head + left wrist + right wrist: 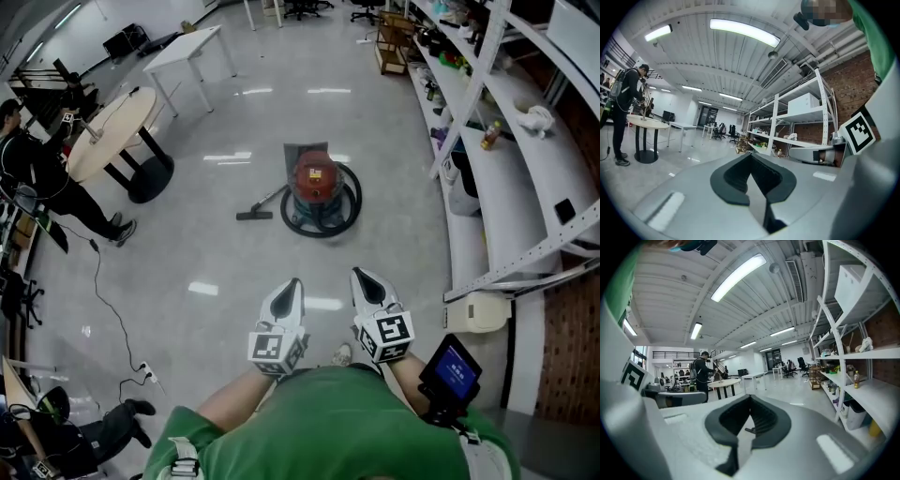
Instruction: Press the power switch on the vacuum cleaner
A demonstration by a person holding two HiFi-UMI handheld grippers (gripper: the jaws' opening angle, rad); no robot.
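The vacuum cleaner (314,185) stands on the grey floor ahead of me, a red dome on a blue-green base. Its black hose (349,208) loops round it, and the floor nozzle (254,215) lies to its left. No switch can be made out at this distance. My left gripper (294,283) and right gripper (360,274) are held side by side close to my body, well short of the vacuum, both shut with nothing in them. In the gripper views the left gripper (751,155) and right gripper (750,398) point level across the room, and the vacuum is out of their sight.
White shelving (511,159) with assorted items runs along the right. A round wooden table (111,131) and a white table (187,49) stand at the back left, with a person (42,178) beside the round one. A cable (103,281) trails to a power strip (145,372).
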